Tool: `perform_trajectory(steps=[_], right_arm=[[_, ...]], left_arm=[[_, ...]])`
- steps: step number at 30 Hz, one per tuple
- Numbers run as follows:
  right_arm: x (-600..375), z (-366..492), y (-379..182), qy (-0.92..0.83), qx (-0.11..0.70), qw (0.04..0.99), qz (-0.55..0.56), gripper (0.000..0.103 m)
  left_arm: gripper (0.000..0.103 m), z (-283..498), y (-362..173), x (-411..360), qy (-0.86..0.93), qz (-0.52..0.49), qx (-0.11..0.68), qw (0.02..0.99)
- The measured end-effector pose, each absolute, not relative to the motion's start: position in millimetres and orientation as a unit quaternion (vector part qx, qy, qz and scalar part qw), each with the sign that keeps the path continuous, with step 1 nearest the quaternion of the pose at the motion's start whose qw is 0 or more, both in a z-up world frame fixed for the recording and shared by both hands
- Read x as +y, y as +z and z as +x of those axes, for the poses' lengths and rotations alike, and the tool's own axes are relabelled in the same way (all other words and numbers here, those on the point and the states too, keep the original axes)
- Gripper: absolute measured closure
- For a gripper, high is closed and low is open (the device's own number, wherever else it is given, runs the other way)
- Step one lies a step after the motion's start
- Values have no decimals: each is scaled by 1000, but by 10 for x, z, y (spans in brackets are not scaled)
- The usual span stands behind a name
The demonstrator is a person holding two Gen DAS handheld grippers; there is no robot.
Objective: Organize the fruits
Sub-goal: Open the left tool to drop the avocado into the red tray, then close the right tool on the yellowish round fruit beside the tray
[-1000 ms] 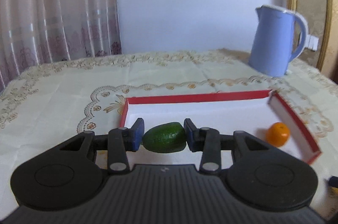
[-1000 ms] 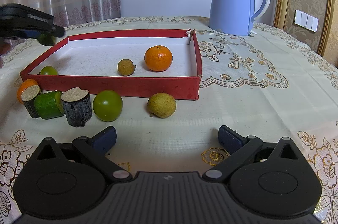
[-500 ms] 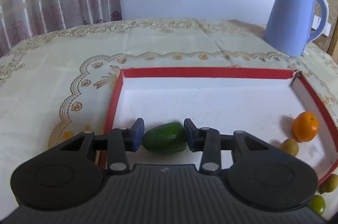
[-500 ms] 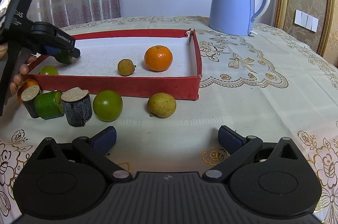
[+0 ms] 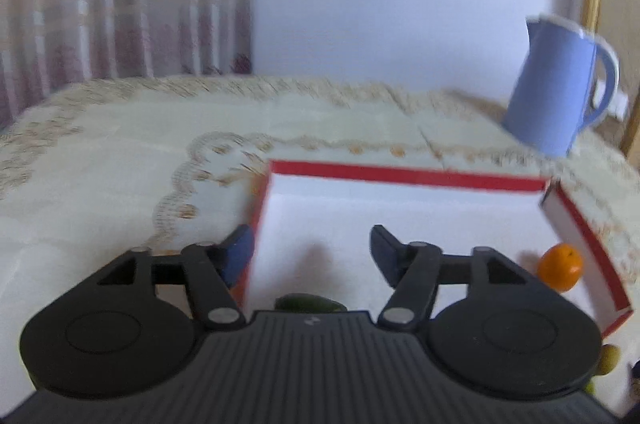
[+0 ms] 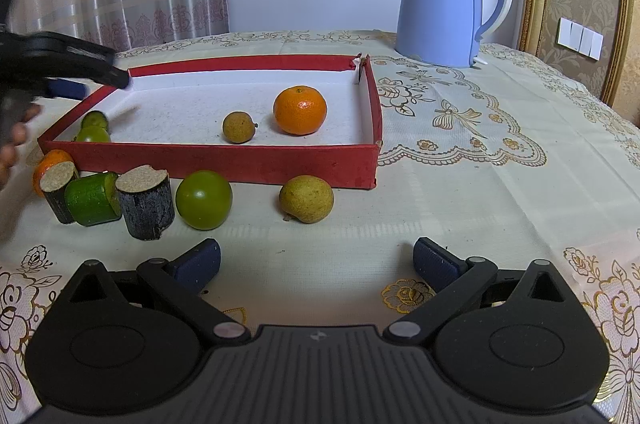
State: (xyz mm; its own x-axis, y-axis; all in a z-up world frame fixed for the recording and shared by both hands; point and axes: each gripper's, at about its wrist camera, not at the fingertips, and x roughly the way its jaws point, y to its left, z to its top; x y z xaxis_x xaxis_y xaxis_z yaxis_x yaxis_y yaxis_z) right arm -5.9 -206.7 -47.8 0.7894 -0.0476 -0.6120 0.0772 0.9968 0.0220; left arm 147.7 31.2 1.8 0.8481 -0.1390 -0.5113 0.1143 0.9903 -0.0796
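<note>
Left gripper (image 5: 312,252) is hovering over the near-left corner of the red tray (image 5: 404,174), fingers spread wide and gripping nothing; left-wrist view is motion-blurred. The dark green avocado (image 5: 310,303) is lying on the white tray floor just below and between the fingers, mostly hidden behind the gripper body. In the right-wrist view that avocado (image 6: 95,120) is sitting inside the tray at its left end, with a round green fruit (image 6: 93,135) just in front of it, touching or nearly so. The orange (image 6: 300,110) and a small brown fruit (image 6: 239,128) are resting inside the tray toward the right, close but apart.

Right gripper (image 6: 316,262) is sitting low over the tablecloth (image 6: 460,184) on the near side, fingers released and wide apart, nothing between them. Outside the tray along its near wall: a green round fruit (image 6: 204,199), a yellow-brown fruit (image 6: 306,198), a black cork-topped cylinder (image 6: 145,201), a green cut piece (image 6: 93,198), another dark cylinder (image 6: 59,186) and a small orange fruit (image 6: 50,162) at the far left. The blue kettle (image 6: 452,0) is standing far right of the tray, well apart from it.
</note>
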Motion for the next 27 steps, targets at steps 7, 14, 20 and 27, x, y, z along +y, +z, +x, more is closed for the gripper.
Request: perform_trajectory(steps=[7,14,20,27], right_arm=[[-2068,-59,-478,-33,323,946,23,0],[-2068,-58,-478,-33,323,946,23,0],[-2067,-58,-479,-33,323,946,23,0],[-2066,-58,-479,-33,323,946,23,0]], left_arm=[[12,712,70,495,-59,-1,213,975],[7,229,-159,553,-39,4,246,968],[4,117,-311,476,-50,8,283,958],[0,76,-425,278,-54,58,295,952]])
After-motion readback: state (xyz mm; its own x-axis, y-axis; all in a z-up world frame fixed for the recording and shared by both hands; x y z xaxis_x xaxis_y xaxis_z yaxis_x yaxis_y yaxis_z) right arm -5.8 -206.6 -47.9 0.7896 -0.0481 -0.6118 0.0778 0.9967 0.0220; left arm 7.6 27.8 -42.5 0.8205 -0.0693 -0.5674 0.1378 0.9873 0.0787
